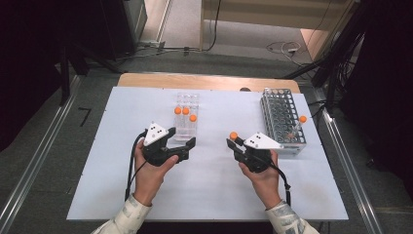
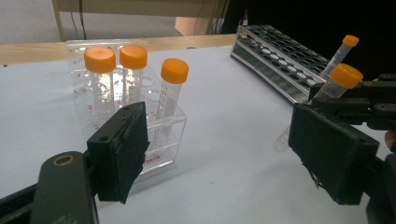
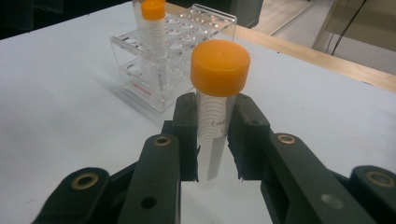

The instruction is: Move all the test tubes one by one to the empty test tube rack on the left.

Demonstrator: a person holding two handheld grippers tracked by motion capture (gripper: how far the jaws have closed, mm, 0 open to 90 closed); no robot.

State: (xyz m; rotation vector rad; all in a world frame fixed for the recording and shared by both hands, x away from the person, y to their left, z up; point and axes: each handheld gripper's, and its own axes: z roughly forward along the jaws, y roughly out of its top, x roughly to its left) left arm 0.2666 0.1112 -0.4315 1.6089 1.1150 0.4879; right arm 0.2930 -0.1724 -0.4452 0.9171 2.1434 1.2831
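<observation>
Right gripper (image 3: 212,140) clamps an orange-capped tube (image 3: 215,112) upright, cap topmost.

White table (image 1: 209,190): clear rack (image 1: 187,117), metal rack (image 1: 282,117).

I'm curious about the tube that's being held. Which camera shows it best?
The right gripper view: the held tube stands close up between the right gripper's jaws. The left gripper view shows it farther off; the high view shows little beyond its orange cap.
</observation>
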